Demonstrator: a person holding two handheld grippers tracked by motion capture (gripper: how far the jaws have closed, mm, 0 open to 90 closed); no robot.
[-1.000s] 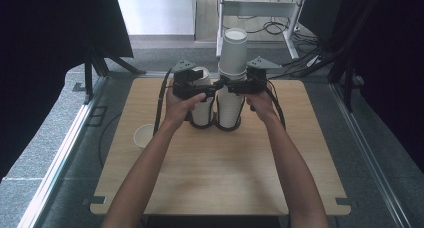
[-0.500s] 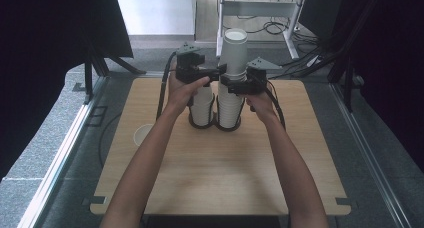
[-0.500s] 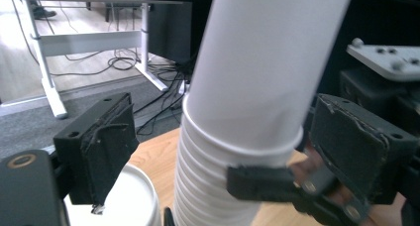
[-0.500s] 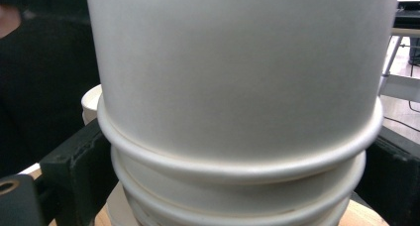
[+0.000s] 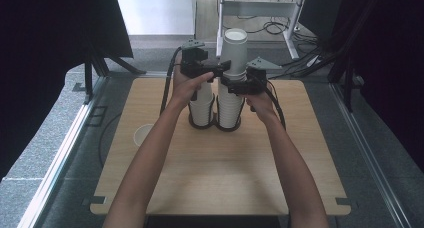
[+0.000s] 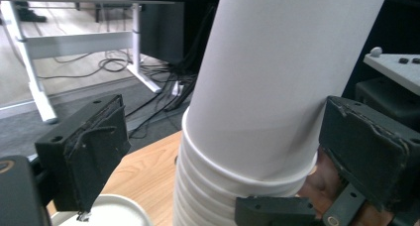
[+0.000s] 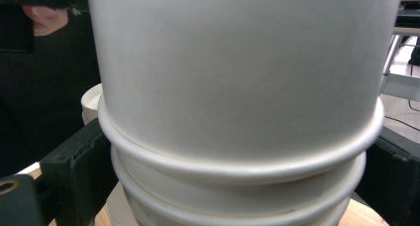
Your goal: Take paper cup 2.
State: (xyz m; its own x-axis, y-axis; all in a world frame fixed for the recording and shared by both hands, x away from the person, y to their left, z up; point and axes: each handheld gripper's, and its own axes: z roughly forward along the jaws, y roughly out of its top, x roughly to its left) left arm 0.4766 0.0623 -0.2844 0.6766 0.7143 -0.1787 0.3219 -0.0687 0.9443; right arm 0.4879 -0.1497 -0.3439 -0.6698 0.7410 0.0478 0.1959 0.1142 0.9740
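Between the black pads of our right claw (image 5: 239, 84) stands the tall stack of white paper cups (image 5: 231, 95), upside down and upright on the wooden table (image 5: 210, 163); the pads sit on either side of the rims and seem to clasp the nested cups just below the topmost white cup (image 5: 235, 50), whose long axis runs straight up. From the right gripper view that cup's rolled rim (image 7: 237, 159) lies dead ahead and very close.

Our left claw (image 5: 216, 72) is parted: one pad (image 6: 86, 156) hangs free of the cup wall, the other (image 6: 369, 146) lies against or just beside it, so it grips nothing yet. The topmost cup rises ahead and slightly above it, between the pads. We judge the coming move to be a squeeze on that cup and a straight pull upward while the right claw steadies the rest.

Below the left claw stands a shorter stack of white cups (image 5: 201, 103), touching or just beside the tall one. A single white cup (image 5: 143, 134) sits well off to the left, out of the way.
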